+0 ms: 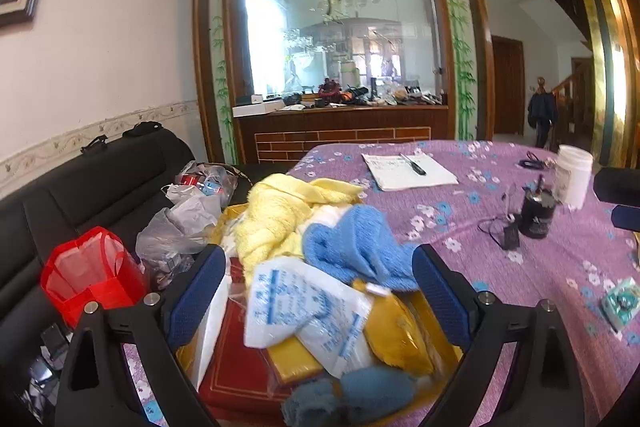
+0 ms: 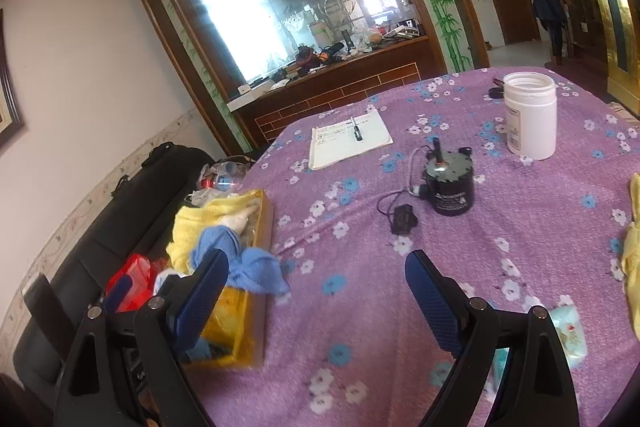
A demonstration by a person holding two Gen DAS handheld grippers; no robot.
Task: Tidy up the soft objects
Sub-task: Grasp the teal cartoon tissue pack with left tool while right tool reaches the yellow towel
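Your left gripper (image 1: pixel 318 277): fingers spread wide, holding nothing, hovering over the box (image 1: pixel 240 367) at the table's left edge.

Your right gripper (image 2: pixel 316 281): fingers likewise wide apart and empty, above bare tablecloth (image 2: pixel 360 227), with the box (image 2: pixel 262 227) just to its left.

Contents of the box, as your left camera shows them:
- yellow towel (image 1: pixel 276 215), crumpled, at the far end;
- blue towel (image 1: pixel 360 247), bunched, lying against the yellow one and spilling toward the table side; in your right view it (image 2: pixel 248 263) hangs over the box's rim;
- white plastic bag with blue print (image 1: pixel 304 303), lying on top nearer you;
- a darker blue fuzzy item (image 1: pixel 360 399) at the near end, blurred.

On the table, outside the box:
- a second yellow cloth (image 2: pixel 632 247) at the right edge of your right view, well apart from the box;
- notepad (image 2: pixel 348 139) with a pen (image 2: pixel 355 129) on it, toward the far side;
- black cylindrical device (image 2: pixel 450 187) with a cord, near the middle;
- white jar (image 2: pixel 530 115), open-topped, beyond the device.

Beside the table: black sofa (image 1: pixel 100 179) carrying a red bag (image 1: pixel 88 275) and grey plastic bags (image 1: pixel 180 227).
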